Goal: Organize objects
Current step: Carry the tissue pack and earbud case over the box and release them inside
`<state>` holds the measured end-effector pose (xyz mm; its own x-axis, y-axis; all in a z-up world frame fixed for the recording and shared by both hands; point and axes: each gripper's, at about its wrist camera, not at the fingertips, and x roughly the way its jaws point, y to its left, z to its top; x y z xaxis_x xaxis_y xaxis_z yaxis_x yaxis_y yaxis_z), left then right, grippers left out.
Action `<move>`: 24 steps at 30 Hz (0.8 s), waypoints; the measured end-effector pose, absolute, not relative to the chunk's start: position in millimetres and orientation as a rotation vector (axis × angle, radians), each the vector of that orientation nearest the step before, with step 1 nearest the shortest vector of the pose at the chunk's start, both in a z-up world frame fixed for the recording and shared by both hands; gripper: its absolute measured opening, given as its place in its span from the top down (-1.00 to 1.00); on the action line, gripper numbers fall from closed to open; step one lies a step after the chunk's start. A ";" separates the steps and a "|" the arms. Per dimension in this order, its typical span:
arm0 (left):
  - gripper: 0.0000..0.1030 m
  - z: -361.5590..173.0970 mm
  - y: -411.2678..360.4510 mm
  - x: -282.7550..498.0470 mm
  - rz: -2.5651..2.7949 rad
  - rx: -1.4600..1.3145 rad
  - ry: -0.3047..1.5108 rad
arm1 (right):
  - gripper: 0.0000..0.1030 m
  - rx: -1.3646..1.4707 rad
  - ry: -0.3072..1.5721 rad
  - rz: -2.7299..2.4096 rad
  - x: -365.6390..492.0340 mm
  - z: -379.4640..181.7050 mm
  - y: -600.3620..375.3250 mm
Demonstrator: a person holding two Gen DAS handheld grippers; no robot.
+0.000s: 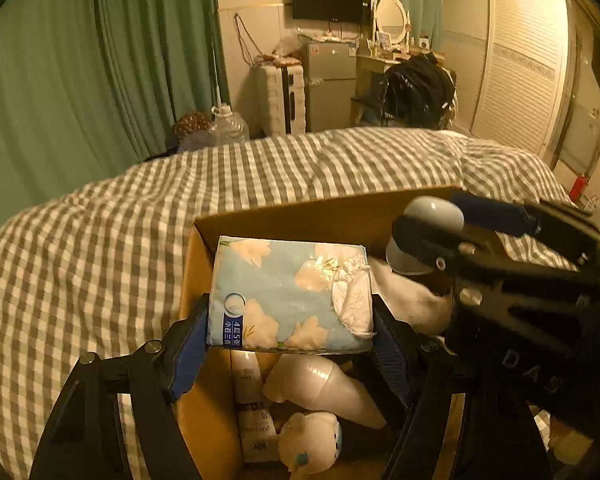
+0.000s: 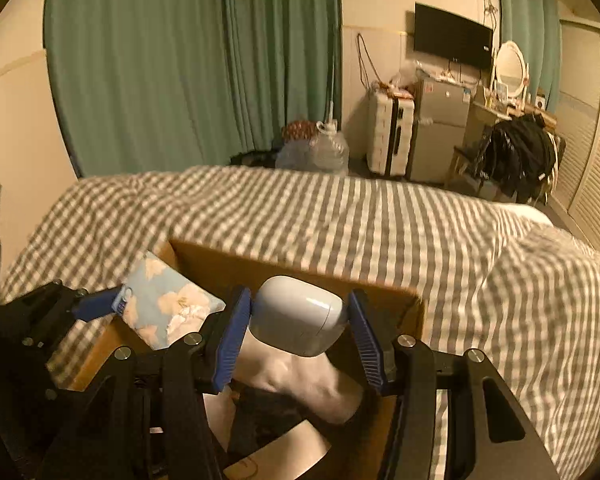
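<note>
My left gripper (image 1: 290, 334) is shut on a pale blue flowered tissue pack (image 1: 290, 294) and holds it over the open cardboard box (image 1: 300, 218) on the bed. The same tissue pack (image 2: 168, 304) shows at the left of the right wrist view. My right gripper (image 2: 298, 328) is shut on a smooth white rounded case (image 2: 298, 320), held above the box's right half; that case (image 1: 428, 232) appears at the right in the left wrist view. Inside the box lie a white bottle (image 1: 328, 386), a tube (image 1: 252, 404), a white plush toy (image 1: 312, 440) and white cloth (image 2: 312, 388).
The box sits on a grey and white checked bedspread (image 1: 100, 260). Green curtains (image 1: 100, 60) hang behind the bed. Beyond the bed stand a water jug (image 1: 230, 124), a white suitcase (image 1: 276, 100), a small fridge (image 1: 330, 84) and a chair heaped with dark clothes (image 1: 416, 92).
</note>
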<state>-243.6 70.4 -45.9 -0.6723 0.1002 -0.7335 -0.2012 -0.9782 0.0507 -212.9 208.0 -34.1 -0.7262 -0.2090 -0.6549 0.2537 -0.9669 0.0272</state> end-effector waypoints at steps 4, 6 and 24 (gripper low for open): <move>-0.47 -57.5 68.3 -240.4 2.734 -1.216 0.211 | 0.10 1.072 0.076 -2.687 -214.5 -51.1 213.5; -0.47 -60.4 70.8 -238.3 2.731 -1.210 0.235 | 0.12 1.072 0.066 -2.695 -214.3 -53.4 216.2; -0.87 -32.8 80.2 -224.2 2.810 -1.068 0.307 | -0.39 0.920 -0.025 -2.790 -199.7 -16.2 234.3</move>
